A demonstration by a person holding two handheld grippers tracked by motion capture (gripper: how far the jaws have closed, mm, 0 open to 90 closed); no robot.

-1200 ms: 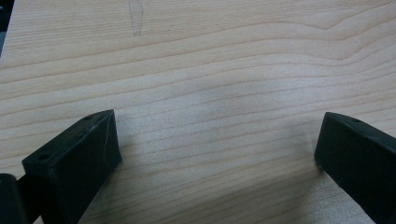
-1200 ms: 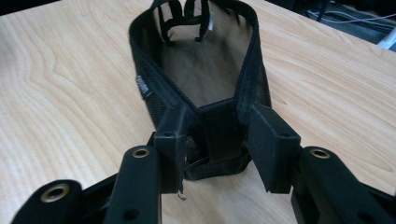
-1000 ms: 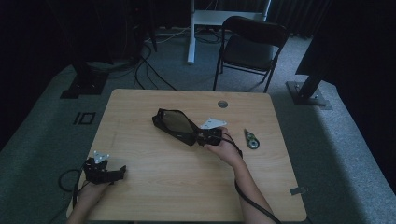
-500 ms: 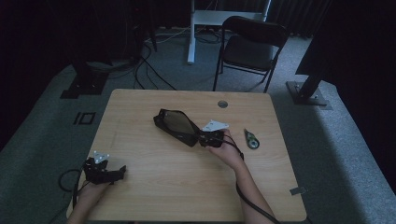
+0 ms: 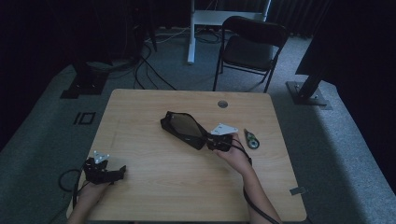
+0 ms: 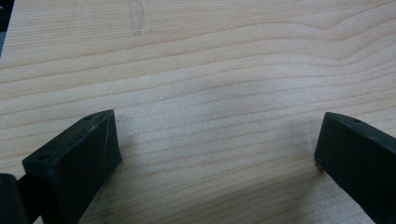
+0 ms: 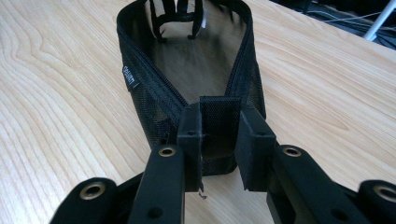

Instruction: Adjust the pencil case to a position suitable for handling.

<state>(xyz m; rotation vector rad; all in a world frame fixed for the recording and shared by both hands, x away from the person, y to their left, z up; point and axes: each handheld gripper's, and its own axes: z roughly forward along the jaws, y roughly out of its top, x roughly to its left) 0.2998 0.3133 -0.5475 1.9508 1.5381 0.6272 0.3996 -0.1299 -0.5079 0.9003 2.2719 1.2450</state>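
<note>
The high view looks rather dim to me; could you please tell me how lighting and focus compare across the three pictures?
High view: underexposed, with the floor and far background near black and the wooden table muted. Left gripper view: bright and even, the wood grain fairly sharp, the open jaws soft, faint shadows beside them. Right gripper view: well lit, the black mesh pouch crisp where the jaws pinch its tab, with a slight sheen on the wood.

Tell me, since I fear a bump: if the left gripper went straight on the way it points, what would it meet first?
Likely nothing but the bare table. The left gripper points right along the near edge, jaws open, well short of the pouch; depth is unclear.
</note>
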